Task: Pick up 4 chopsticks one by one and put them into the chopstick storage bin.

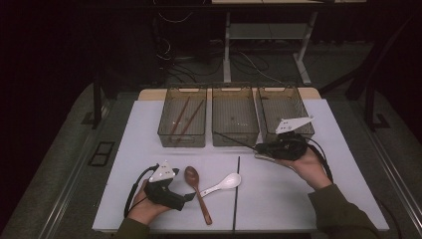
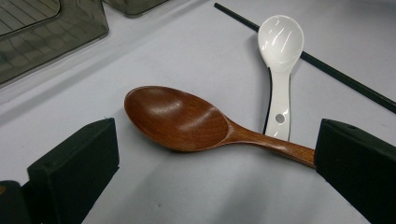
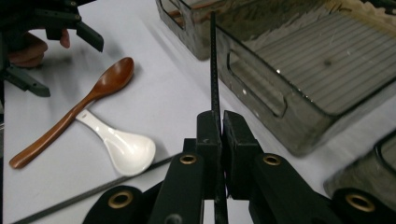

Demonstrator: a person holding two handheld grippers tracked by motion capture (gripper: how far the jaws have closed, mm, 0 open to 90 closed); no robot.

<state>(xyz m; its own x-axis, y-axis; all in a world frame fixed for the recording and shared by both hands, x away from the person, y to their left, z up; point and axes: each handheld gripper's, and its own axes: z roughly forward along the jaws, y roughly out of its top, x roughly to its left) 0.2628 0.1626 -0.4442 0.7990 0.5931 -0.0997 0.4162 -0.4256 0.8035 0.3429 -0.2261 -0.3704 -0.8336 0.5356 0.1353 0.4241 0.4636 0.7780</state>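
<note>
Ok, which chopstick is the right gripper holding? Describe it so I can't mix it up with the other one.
Start at the middle bin of the three at the table's far edge. Just in front of its right corner, the right gripper is shut on a thin black chopstick that slants up over the bin's front. The other black chopstick lies flat on the table beside the white spoon.

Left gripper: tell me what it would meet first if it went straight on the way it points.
Probably the wooden spoon: in the left gripper view its bowl lies between the open jaws of the left gripper, just ahead. The white spoon is farther; depth is uncertain.
</note>
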